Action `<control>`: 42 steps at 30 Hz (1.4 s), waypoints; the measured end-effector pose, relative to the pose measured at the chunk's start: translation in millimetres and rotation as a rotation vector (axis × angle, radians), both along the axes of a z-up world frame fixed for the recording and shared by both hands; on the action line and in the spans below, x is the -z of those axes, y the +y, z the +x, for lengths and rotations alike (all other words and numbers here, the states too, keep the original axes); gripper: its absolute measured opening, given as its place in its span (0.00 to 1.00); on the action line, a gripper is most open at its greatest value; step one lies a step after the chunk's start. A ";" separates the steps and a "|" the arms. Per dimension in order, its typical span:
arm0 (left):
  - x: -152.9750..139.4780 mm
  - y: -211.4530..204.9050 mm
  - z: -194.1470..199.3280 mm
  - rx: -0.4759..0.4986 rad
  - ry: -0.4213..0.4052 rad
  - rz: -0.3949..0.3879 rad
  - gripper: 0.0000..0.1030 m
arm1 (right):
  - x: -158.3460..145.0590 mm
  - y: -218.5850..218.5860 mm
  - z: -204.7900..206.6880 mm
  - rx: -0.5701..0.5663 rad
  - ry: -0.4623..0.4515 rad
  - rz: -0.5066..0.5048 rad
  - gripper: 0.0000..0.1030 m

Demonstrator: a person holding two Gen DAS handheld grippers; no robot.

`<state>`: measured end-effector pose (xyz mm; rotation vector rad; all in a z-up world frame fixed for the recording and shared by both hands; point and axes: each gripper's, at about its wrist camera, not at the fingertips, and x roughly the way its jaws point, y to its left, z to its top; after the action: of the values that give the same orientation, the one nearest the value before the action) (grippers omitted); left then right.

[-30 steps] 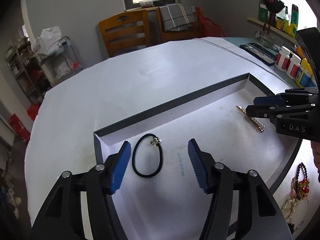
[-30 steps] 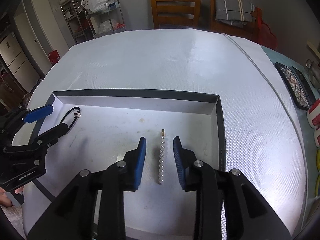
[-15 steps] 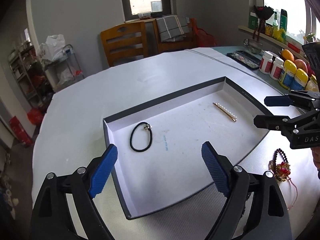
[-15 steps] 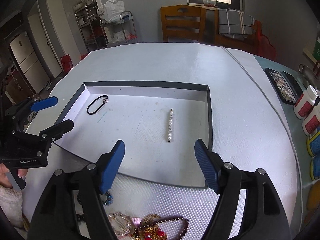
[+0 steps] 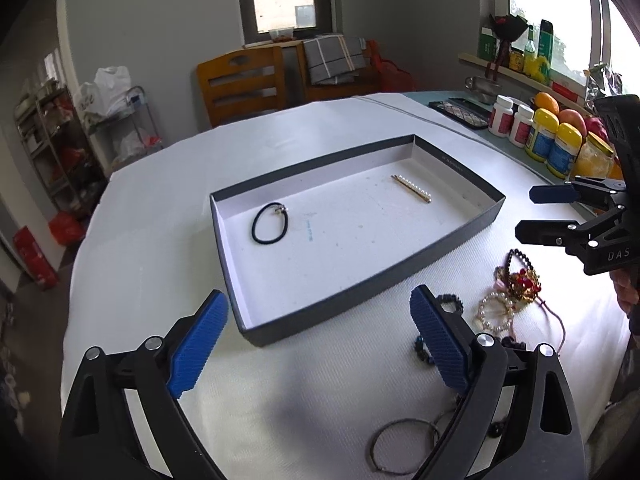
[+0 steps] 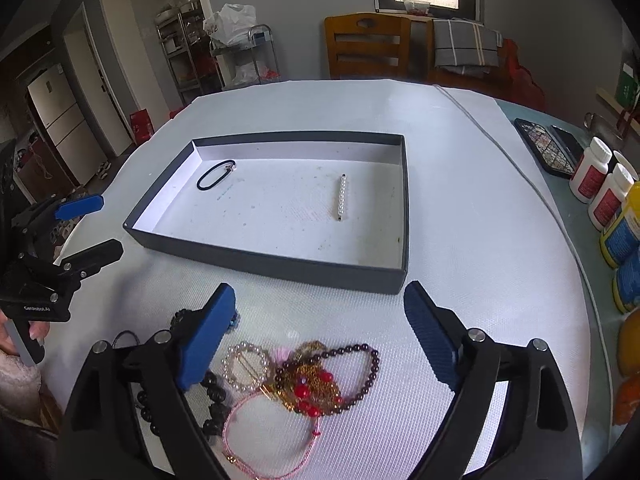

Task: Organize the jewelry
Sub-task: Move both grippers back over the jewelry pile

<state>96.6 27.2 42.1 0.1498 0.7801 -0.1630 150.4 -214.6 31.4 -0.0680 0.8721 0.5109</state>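
Observation:
A dark grey tray (image 5: 360, 292) (image 6: 280, 268) with a white floor lies on the white table. In it lie a black hair tie (image 5: 253, 226) (image 6: 199, 185) at the left and a pearl hair clip (image 5: 412, 188) (image 6: 342, 198) at the right. My left gripper (image 5: 317, 296) (image 6: 106, 224) hovers before the tray's near left corner, jaws opening, nothing between them. My right gripper (image 6: 319, 290) (image 5: 527, 210) hangs over a jewelry pile (image 6: 308, 376) (image 5: 516, 280) in front of the tray, jaws opening too and empty.
The pile holds a pearl ring (image 6: 246, 364), dark beads (image 6: 212, 396) and a pink cord (image 6: 240, 440); a thin metal hoop (image 5: 400, 452) lies nearby. Bottles (image 6: 592, 172) and a dark flat case (image 6: 548, 152) line the right side. Wooden chairs (image 5: 240, 84) stand behind the table.
Both grippers drew back out of the tray and a little up, and their jaws spread wide. The hair tie and pearl clip stayed in the tray. The jewelry pile came into view.

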 end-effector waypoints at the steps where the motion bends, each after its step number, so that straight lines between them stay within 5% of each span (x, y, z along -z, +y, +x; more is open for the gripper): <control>1: 1.1 1.0 -3.7 -0.002 0.001 -0.001 0.92 | 1.0 -2.1 -4.0 -0.002 0.001 0.000 0.87; 24: 40.6 -5.9 -62.4 0.077 0.082 0.011 0.93 | 36.4 -12.0 -56.2 -0.076 0.027 -0.067 0.87; 34: 40.7 -9.0 -62.2 0.088 0.077 0.011 0.93 | 35.8 -4.9 -51.2 -0.101 0.015 -0.090 0.31; 42: 41.4 -11.5 -60.7 0.096 0.080 0.015 0.93 | 43.5 2.9 -49.0 -0.116 0.015 -0.143 0.13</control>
<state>36.0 15.7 0.7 0.1961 0.8546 -0.2559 101.4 -211.7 -12.1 -0.2466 0.9228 0.5570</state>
